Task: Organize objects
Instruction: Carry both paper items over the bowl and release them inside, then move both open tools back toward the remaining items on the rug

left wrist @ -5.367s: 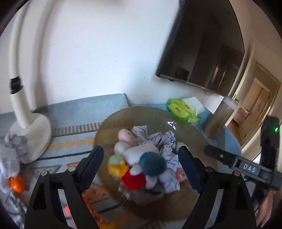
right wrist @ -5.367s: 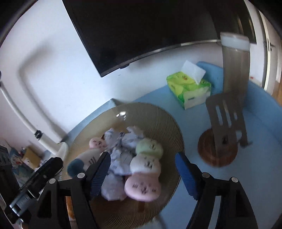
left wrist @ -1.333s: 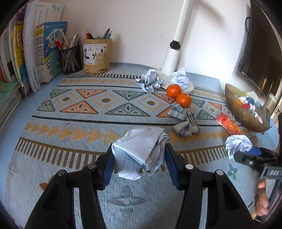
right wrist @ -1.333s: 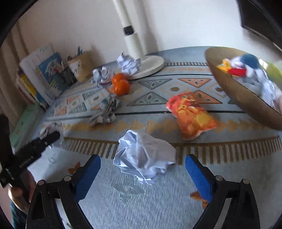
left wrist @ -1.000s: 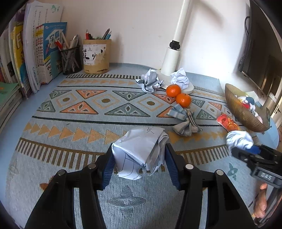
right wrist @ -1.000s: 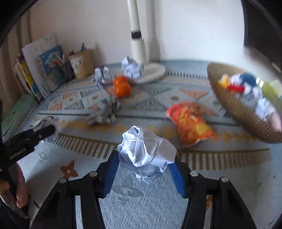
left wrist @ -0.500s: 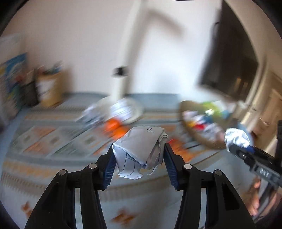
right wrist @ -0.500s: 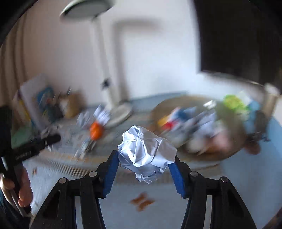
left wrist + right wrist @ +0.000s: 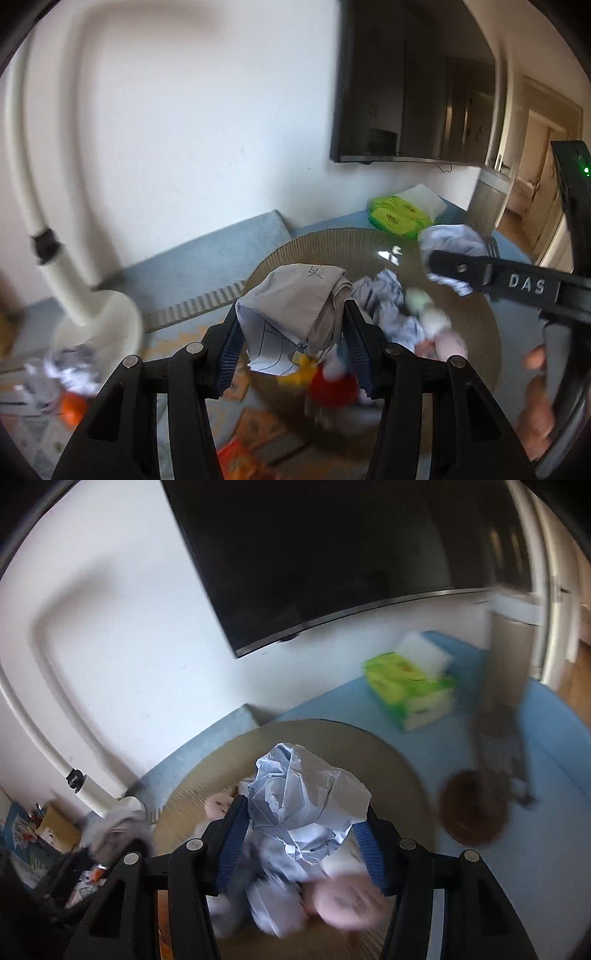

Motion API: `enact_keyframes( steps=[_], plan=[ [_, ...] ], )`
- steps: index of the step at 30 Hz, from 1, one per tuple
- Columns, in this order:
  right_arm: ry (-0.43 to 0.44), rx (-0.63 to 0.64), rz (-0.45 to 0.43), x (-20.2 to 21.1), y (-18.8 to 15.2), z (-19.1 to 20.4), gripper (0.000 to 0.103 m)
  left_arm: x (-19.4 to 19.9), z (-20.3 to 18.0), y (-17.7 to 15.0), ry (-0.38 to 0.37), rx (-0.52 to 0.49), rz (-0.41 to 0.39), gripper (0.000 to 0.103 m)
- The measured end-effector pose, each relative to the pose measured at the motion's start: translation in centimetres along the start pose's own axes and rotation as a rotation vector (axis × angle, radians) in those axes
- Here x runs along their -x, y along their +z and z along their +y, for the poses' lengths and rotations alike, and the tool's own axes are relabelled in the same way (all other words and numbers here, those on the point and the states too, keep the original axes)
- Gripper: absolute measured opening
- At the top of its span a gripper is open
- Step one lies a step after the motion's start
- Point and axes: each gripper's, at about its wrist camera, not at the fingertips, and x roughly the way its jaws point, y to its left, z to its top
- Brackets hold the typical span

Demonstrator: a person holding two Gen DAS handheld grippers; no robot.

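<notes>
Your left tool (image 9: 291, 334) is closed on a crumpled paper with pen lines (image 9: 291, 314); both blue pads press on its sides, and the paper bulges up between them. It is grey-white, with folded flat faces and some handwriting on top. You hold it in the air, over the near edge of the woven bowl (image 9: 480, 321).

Your right tool (image 9: 301, 834) is clamped on a pale blue paper ball (image 9: 306, 805). This ball is rounder and has many fine wrinkles, and it rises above the pads. It hangs over the middle of the same bowl (image 9: 402, 771). In the left view you see this tool from the side (image 9: 439, 264), with its ball (image 9: 452, 238) above the far part of the bowl.

Inside the bowl, under both papers, lie other crumpled papers (image 9: 388, 295) and small plush toys (image 9: 332, 384), but they are blurred. Left of the bowl stands the white lamp base (image 9: 99, 328) on the surface. Behind the bowl sits the green tissue box (image 9: 410, 686), and a dark screen (image 9: 332, 554) hangs on the wall.
</notes>
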Motion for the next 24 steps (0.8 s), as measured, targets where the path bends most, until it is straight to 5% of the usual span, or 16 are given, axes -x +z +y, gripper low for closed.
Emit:
enact_keyframes(
  steps=[3, 6, 8, 9, 17, 24],
  plan=[
    [0.019, -0.028, 0.025, -2.2, 1.2, 0.2, 0.057, -1.8, 1.3, -0.2, -0.012, 0.027, 0.012, 0.049],
    [0.081, -0.058, 0.043, -4.1, 2.4, 0.0, 0.073, -2.5, 1.9, -0.2, -0.118, 0.082, 0.022, 0.055],
    [0.083, -0.075, 0.065, -4.5, 2.4, -0.4, 0.08, -2.5, 1.9, 0.0, -0.163, 0.101, 0.029, 0.095],
    [0.092, -0.078, 0.075, -4.5, 2.6, -0.7, 0.08, -2.1, 2.1, 0.0, -0.163, 0.108, 0.019, 0.101],
    [0.07, -0.023, 0.012, 2.7, -1.2, -2.0, 0.082, 5.7, 6.4, -3.0, -0.142, 0.197, -0.017, 0.102],
    [0.142, 0.07, -0.038, 9.1, -6.7, 1.9, 0.091, 16.6, 11.5, -9.4, 0.046, 0.287, -0.084, 0.102]
  ],
)
